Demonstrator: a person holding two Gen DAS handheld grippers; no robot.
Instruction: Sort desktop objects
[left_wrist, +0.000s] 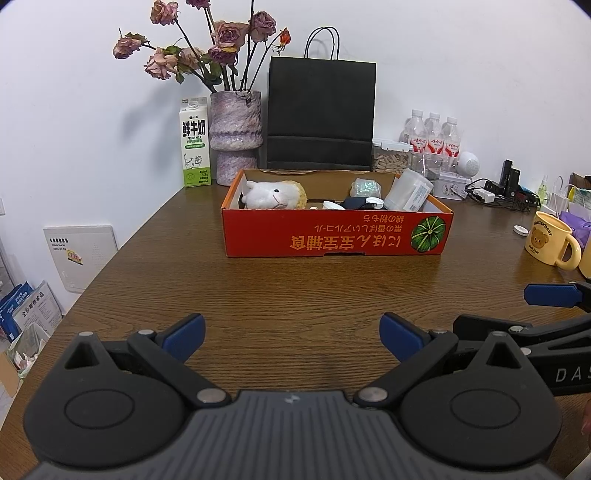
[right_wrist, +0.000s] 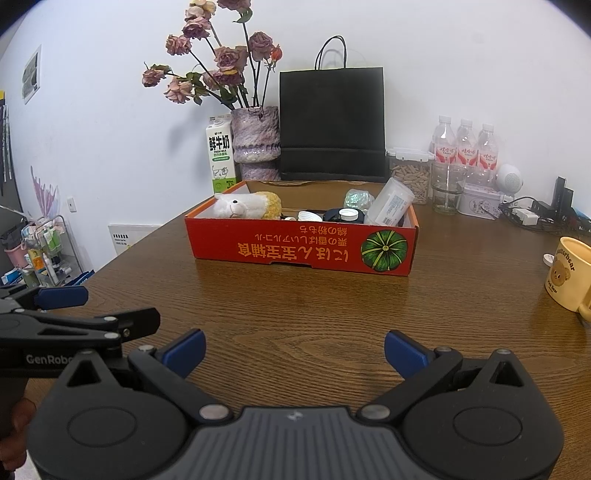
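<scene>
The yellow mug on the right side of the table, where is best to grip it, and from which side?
Probably the right hand-held gripper, which is nearer, should close over the mug rim from above, one finger inside. It stands upright, mouth open. The handle points toward the camera and is partly cut off at the frame edge.

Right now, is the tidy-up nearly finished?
Partly. The plush sheep, a white tub and some smaller things already lie in the red box. Nothing is in hand: the left gripper and right gripper are both open. The yellow bear mug and a small white lid are left on the table.
</scene>
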